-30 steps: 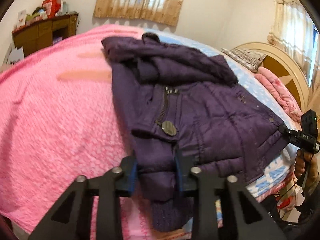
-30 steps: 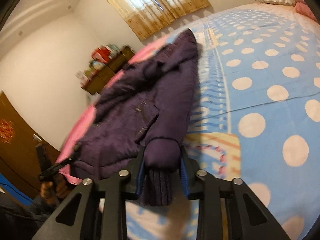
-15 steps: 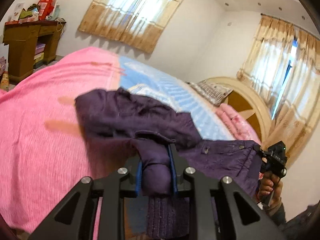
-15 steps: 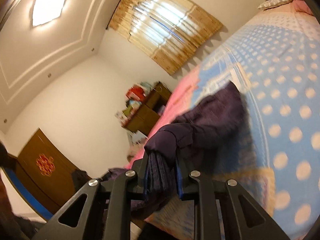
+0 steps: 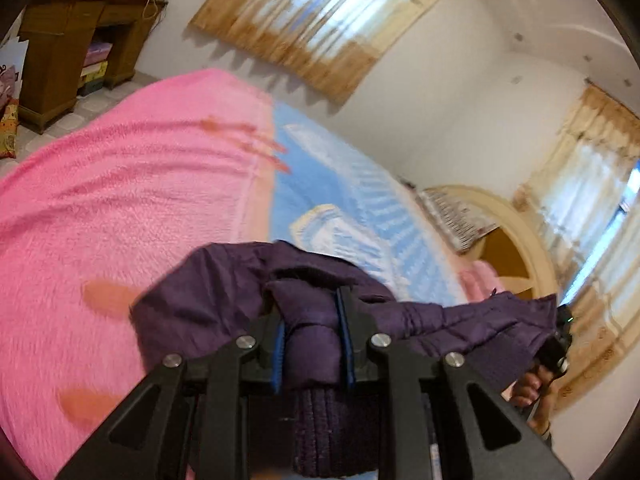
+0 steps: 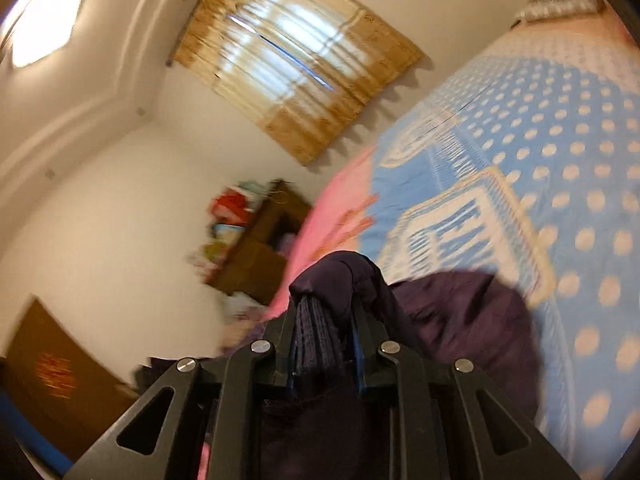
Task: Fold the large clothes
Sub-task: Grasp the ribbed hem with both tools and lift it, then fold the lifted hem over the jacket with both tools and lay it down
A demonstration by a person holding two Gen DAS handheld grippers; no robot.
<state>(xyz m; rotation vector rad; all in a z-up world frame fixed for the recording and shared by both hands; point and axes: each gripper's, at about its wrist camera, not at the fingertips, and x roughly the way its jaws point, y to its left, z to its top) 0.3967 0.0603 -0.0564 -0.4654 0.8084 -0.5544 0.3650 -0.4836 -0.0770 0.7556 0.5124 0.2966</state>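
Purple quilted fabric fills both of your grips: the jacket (image 5: 224, 300) hangs between your two tools, held up above the bed (image 5: 120, 200). Your left gripper (image 5: 311, 344) is clamped on one sleeve end, the padded cloth bunched between its blue-lined fingers (image 5: 347, 340) and the ribbed knit cuff (image 5: 332, 432) trailing back toward the camera. From there the jacket stretches off to the right, where your right hand (image 5: 532, 390) shows at the edge of the left view, near the wooden headboard (image 5: 520, 240). Your right gripper (image 6: 326, 344) is closed on the other sleeve end, its ribbed cuff (image 6: 318, 336) pinched upright between the fingers, with the rest of the jacket drooping to the right over the blue dotted sheet (image 6: 560, 140). A pink blanket (image 5: 100, 208) covers the bed's other half. Beyond it stand a wooden desk (image 5: 68, 44) piled with clutter and a curtained window (image 5: 320, 24). Both views are blurred.
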